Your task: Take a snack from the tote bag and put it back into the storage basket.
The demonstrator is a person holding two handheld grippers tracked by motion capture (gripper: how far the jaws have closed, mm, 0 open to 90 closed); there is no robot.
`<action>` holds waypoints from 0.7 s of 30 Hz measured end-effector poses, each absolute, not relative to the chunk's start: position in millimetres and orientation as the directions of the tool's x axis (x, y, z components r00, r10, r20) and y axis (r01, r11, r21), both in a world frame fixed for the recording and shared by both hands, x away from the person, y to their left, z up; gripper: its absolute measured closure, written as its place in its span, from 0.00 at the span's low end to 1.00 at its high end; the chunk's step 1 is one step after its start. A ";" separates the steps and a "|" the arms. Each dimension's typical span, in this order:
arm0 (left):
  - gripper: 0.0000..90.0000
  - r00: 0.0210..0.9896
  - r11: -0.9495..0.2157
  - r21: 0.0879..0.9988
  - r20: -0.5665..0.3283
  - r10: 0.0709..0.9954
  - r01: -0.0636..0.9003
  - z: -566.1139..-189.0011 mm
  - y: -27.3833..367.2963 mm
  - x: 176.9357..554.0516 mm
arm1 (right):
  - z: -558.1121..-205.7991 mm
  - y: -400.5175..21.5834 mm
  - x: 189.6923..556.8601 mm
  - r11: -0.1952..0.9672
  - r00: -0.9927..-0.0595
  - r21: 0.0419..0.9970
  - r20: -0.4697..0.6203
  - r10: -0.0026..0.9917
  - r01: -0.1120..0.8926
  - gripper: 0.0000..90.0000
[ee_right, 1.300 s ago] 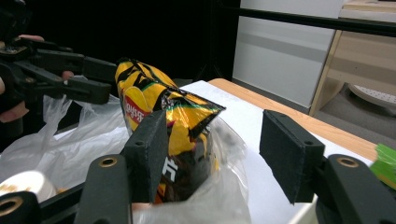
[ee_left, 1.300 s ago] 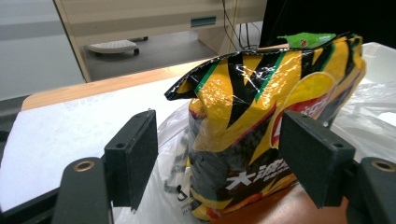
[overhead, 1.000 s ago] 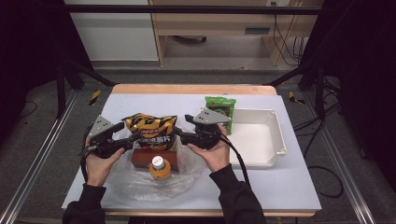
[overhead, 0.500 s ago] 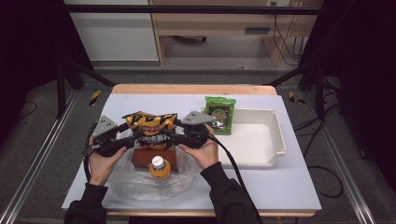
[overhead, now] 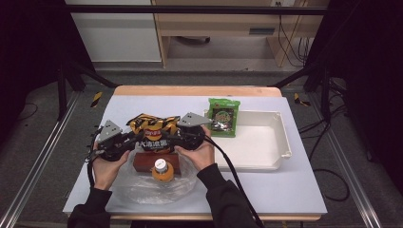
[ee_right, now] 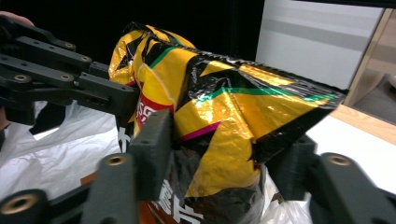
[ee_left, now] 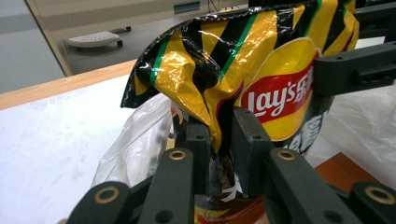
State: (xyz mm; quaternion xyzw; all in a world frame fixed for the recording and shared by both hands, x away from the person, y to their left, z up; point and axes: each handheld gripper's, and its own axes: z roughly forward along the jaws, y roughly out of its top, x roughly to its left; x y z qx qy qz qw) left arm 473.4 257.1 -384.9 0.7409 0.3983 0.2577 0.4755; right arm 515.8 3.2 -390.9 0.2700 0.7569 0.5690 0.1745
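Both tools grip the chip bag (overhead: 154, 129) — left tool (ee_left: 219, 140) pinched on its edge, right tool (ee_right: 224, 154) clamped across its side, both jaws having just closed — next, lift it clear of the plastic bag (overhead: 142, 183).

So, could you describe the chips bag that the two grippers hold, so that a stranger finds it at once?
Start at the white table and go to the clear plastic bag at its near left. The chips bag stands at that bag's far edge, behind the orange-capped bottle. Only it is yellow with black stripes and a red logo.

Glossy crinkled foil chip bag (ee_left: 243, 70)
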 end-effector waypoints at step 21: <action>0.44 0.518 -0.190 0.931 0.001 0.855 0.312 -374.1 277.2 445.8 | -386.5 -0.4 515.0 0.187 -0.801 0.951 0.091 0.592 0.246 0.96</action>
